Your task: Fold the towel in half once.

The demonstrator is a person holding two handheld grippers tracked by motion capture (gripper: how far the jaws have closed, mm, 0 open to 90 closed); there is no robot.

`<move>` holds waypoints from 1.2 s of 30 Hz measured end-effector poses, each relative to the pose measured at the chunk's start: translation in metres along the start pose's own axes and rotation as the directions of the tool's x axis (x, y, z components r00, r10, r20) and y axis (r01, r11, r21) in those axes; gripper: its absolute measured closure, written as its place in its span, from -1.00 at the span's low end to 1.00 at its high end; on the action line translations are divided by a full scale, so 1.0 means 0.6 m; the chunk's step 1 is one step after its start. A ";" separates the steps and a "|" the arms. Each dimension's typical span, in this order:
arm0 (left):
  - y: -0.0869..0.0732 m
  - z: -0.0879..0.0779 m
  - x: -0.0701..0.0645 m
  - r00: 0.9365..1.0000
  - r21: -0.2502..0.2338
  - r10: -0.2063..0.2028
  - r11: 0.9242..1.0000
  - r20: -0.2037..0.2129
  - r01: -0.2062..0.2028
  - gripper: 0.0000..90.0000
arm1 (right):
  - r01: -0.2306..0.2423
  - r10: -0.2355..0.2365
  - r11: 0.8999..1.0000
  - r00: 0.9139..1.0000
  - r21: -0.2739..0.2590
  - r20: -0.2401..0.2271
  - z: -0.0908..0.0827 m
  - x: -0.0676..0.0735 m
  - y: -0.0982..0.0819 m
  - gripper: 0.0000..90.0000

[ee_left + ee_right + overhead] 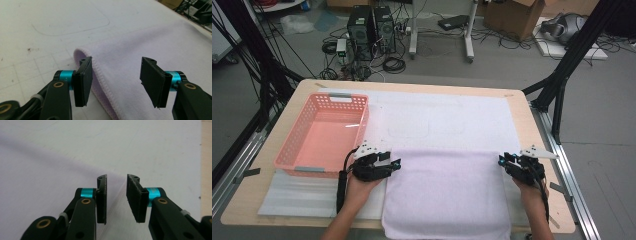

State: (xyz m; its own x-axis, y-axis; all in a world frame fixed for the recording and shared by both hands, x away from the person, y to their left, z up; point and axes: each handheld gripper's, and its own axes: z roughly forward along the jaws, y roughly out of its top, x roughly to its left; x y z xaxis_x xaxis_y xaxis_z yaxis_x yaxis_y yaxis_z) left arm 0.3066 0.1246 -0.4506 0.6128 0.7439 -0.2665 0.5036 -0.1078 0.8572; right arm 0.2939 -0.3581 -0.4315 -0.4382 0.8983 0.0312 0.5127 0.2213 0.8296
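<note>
Flanking the towel (447,192), the left gripper (116,82) stands wide over its far-left folded corner; the right gripper (116,197), narrow and empty, straddles the far-right edge.

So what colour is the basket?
The basket is salmon pink, with grey handles. It shows best in the high view.

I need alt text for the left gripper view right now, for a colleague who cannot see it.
The left gripper is open, its two black jaws straddling the stitched edge of a pale lilac fleece towel at its folded corner, with no pad pressing the cloth. The towel lies on a white table mat marked with a faint rounded outline.
</note>
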 end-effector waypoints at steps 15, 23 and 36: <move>0.018 0.040 0.006 0.994 0.131 -0.006 0.991 -0.110 0.021 0.15 | 0.019 -0.015 0.995 0.999 0.101 -0.036 0.022 0.021 -0.015 0.08; 0.015 0.045 -0.016 0.980 0.168 0.150 0.978 -0.130 -0.127 0.86 | -0.006 0.014 0.993 0.998 0.118 -0.059 0.032 0.020 -0.017 0.50; 0.040 0.048 -0.004 0.990 0.108 0.025 0.994 -0.138 -0.010 0.91 | -0.012 0.019 0.997 0.996 0.075 -0.084 0.028 0.019 -0.002 0.87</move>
State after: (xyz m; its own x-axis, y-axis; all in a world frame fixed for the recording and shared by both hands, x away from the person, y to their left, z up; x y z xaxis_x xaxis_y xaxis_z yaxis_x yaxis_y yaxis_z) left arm 0.3347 0.1011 -0.4423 0.5358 0.8246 -0.1815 0.5600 -0.1862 0.8073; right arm 0.3010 -0.3417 -0.4416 -0.4891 0.8672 0.0932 0.5719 0.2382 0.7850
